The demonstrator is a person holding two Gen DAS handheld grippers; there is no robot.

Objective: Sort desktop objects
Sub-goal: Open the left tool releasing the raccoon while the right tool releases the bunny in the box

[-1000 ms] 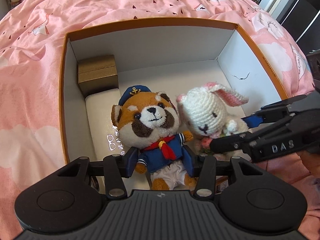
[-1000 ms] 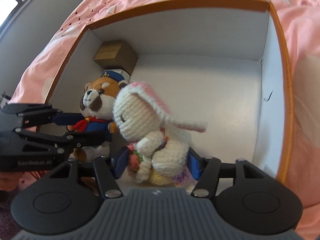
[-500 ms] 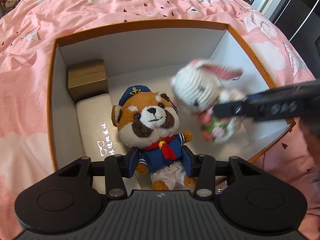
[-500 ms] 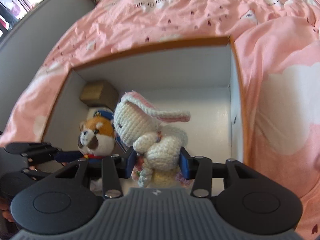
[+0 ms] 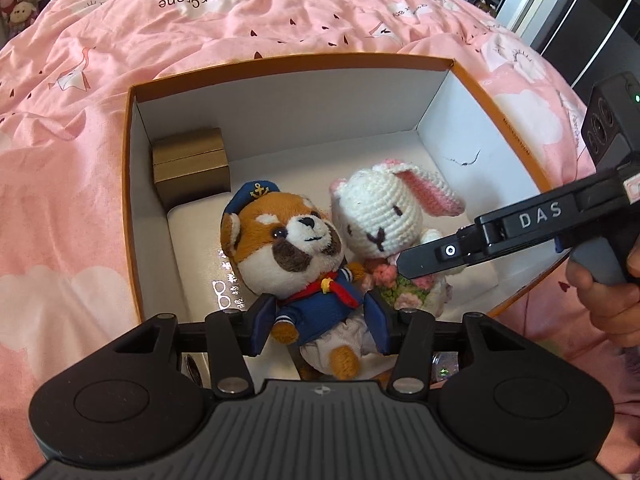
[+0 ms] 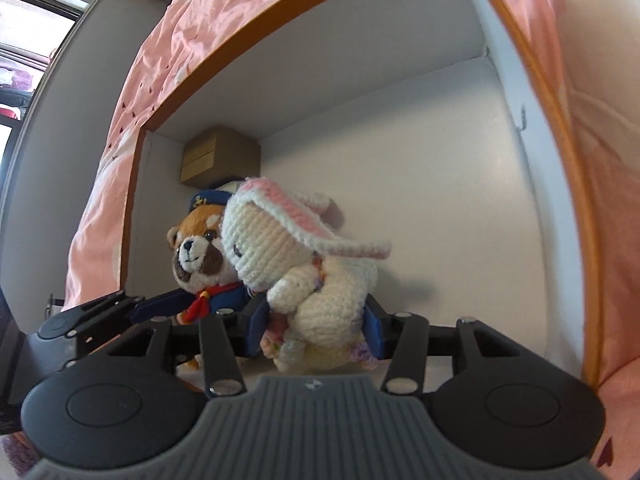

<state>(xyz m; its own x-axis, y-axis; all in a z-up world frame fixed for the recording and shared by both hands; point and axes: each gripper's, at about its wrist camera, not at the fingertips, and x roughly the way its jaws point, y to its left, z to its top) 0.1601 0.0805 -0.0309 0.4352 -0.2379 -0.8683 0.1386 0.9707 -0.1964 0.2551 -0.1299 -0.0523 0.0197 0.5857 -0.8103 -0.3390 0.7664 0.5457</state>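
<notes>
A red panda plush in a blue sailor suit [image 5: 296,256] is gripped at the body by my left gripper [image 5: 318,328], inside an orange-rimmed white box [image 5: 304,120]. Beside it on the right, a white crochet bunny with pink ears [image 5: 384,216] is gripped by my right gripper [image 6: 316,330], which enters the left wrist view from the right [image 5: 420,262]. In the right wrist view the bunny [image 6: 320,276] stands in front of the panda [image 6: 200,252], touching it. Both toys are low in the box, near its front wall.
A brown cardboard box [image 5: 190,164] sits in the back left corner of the white box, on a white case with glasses print [image 5: 208,264]. A pink duvet [image 5: 200,12] surrounds the box. Dark furniture [image 5: 600,20] stands at the far right.
The bunny was lifted up and to the right, then came back down against the panda. The left gripper and the panda pulled back a little, so the box looks farther off.
</notes>
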